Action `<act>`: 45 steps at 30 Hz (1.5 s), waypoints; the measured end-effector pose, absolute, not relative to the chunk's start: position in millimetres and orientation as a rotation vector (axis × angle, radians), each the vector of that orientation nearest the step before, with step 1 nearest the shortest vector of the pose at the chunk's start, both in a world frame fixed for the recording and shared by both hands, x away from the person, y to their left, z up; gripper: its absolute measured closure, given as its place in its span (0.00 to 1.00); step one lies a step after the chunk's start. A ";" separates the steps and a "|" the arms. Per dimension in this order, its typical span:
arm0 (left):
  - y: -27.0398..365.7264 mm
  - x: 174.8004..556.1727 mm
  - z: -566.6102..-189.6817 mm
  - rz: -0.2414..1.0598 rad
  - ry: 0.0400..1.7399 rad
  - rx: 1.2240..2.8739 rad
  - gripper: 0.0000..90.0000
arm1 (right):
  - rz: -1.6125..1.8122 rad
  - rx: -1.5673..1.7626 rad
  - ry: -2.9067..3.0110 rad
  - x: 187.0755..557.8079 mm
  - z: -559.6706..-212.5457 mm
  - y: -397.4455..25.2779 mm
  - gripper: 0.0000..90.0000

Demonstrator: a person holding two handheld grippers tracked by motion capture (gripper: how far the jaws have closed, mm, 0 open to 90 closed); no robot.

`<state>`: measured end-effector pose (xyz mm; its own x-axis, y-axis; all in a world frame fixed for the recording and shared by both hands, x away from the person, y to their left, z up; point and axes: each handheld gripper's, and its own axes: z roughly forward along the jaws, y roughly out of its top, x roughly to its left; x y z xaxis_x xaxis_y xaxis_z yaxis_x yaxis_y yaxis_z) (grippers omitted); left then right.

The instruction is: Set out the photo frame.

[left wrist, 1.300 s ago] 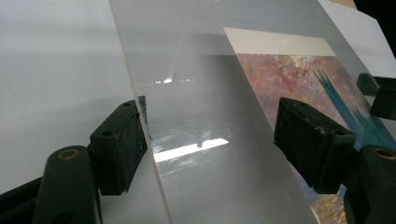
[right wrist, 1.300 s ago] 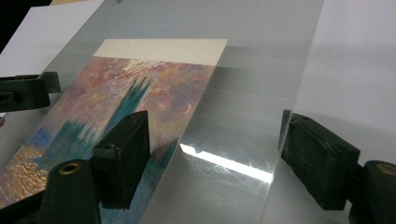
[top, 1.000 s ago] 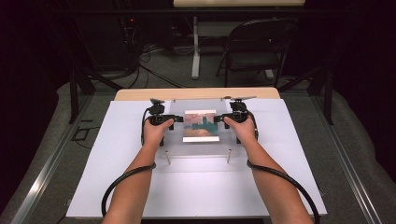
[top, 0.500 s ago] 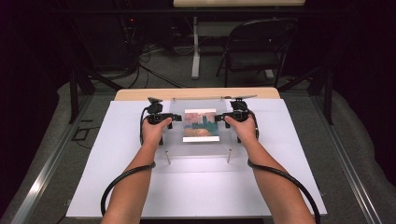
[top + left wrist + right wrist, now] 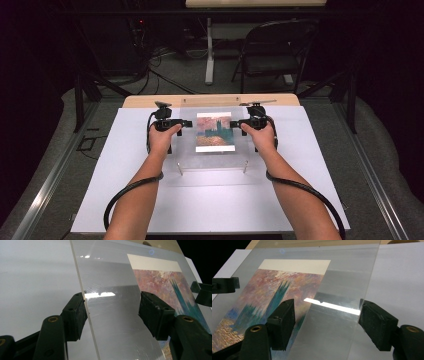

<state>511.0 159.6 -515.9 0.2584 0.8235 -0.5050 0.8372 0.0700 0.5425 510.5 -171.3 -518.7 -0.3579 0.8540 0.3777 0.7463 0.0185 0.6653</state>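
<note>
Clear panel (image 5: 212, 135): high view shows standoffs (image 5: 179, 168); gripper views show fingers (image 5: 75, 315) straddling edges.

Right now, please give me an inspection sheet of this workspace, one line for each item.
Surface: white sheet lies over a wooden table.
Job's things: clear acrylic panel with a painting print under it; two metal standoffs at its near edge.
Clutter: nothing seen.
Grippers: left gripper at the panel's left edge, right gripper at its right edge; in both gripper views the jaws stand apart astride the panel edge, not closed on it.
Cables: one black cable trails from each gripper along the forearm; more lie on the floor behind.
Surroundings: folding chair, table leg, dark room.
</note>
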 end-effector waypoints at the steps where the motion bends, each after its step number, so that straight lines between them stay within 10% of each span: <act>1: 159.4 510.5 -514.8 -0.019 1.535 1.717 0.44 | 1.265 1.693 2.139 509.9 -518.2 -171.0 0.33; 45: 168.6 454.0 -449.1 0.102 1.361 1.807 0.59 | 1.197 1.414 2.148 449.9 -451.8 -173.1 0.47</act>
<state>454.0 168.6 -449.1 0.4044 0.8210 -0.4030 0.7517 -0.0474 0.6579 449.9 -173.1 -451.8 -0.4683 0.8642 0.1840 0.6110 0.1663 0.7740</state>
